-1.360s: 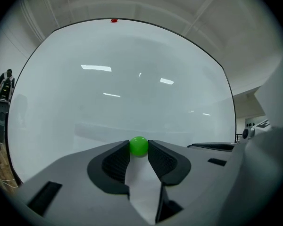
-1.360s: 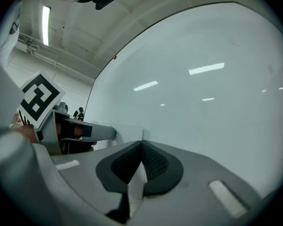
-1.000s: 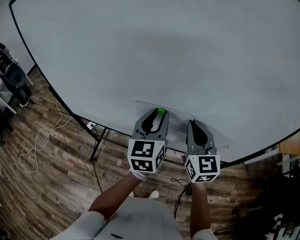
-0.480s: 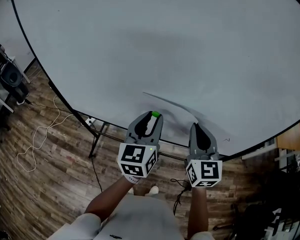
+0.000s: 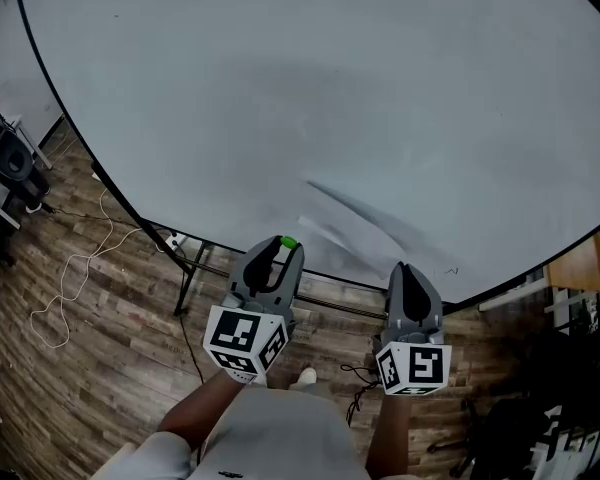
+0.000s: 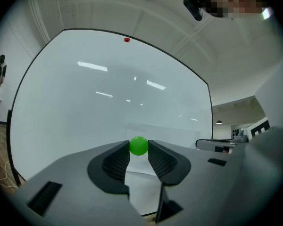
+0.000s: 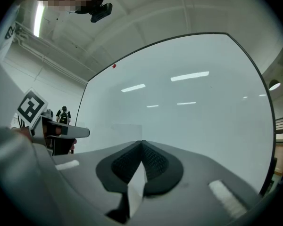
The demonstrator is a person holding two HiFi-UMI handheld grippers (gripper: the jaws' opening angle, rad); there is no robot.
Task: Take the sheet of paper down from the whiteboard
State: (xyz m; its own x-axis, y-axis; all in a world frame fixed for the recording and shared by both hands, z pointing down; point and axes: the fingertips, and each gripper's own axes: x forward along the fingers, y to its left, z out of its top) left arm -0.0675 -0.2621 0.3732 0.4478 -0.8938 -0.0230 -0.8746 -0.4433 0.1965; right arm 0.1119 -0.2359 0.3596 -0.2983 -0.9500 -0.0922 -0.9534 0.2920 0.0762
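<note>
Whiteboard (image 5: 280, 68); left hand-held gripper (image 5: 284, 249) pinching green ball (image 6: 138, 145), right hand-held gripper (image 7: 141, 148) pinching slanted paper (image 7: 137, 185)

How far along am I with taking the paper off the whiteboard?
Done: the green ball magnet is off the black-framed whiteboard, pinched in the fingers of the left gripper. In hand: the fingers of the right gripper are shut on the white sheet of paper, which looks lifted off the board. Left: carrying it clear.

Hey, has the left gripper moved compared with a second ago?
Yes. In the head view the left gripper has shifted down-left, bringing its green ball closer to the whiteboard's lower edge.
</note>
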